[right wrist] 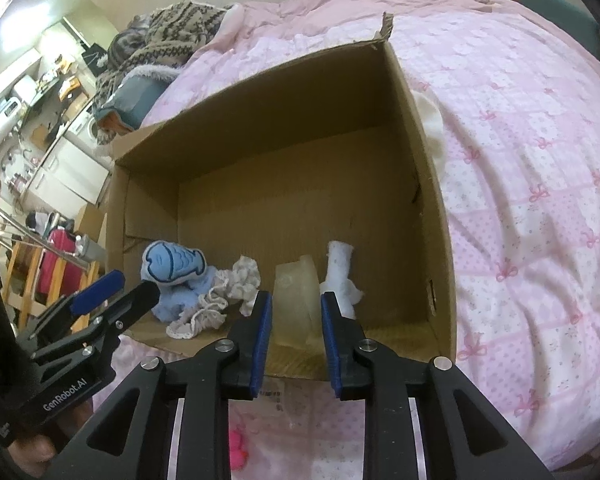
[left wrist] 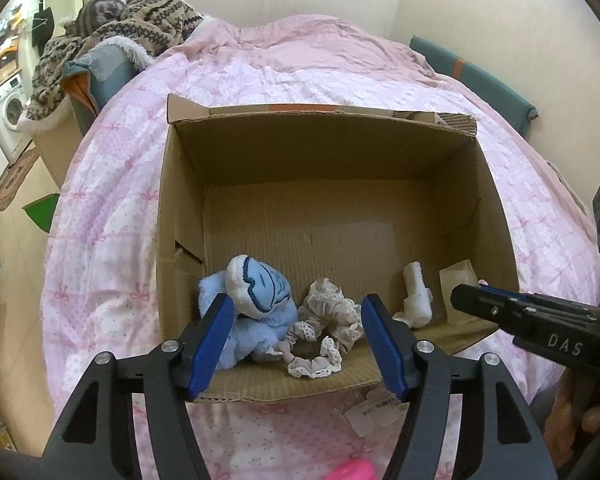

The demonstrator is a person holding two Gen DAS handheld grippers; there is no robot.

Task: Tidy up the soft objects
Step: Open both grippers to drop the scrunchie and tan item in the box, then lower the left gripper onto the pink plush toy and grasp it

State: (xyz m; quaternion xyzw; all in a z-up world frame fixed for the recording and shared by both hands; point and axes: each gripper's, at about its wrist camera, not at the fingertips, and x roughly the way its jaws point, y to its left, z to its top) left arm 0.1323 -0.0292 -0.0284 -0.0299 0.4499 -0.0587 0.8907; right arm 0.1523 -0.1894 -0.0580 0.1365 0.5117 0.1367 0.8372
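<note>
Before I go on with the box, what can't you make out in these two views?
- Pink object: cut off by the bottom edge in the left wrist view, half hidden behind the right gripper in its own view.
- Translucent block: whether the fingers touch it is unclear.
- Paper label on the bedspread: print too small.

My left claw (left wrist: 298, 344): black plastic frame w/ triangular cut-outs, blue pads (left wrist: 214, 344) on both fingers, silver round screws at the pivots. Side of its body reads "GenRobot.AI" in white. My right claw (right wrist: 296, 344): same build, black w/ blue pads (right wrist: 260, 340), silver screws; white "DAS" lettering on its side. Bare skin of my fingers (left wrist: 572, 420) shows at the right handle.
</note>
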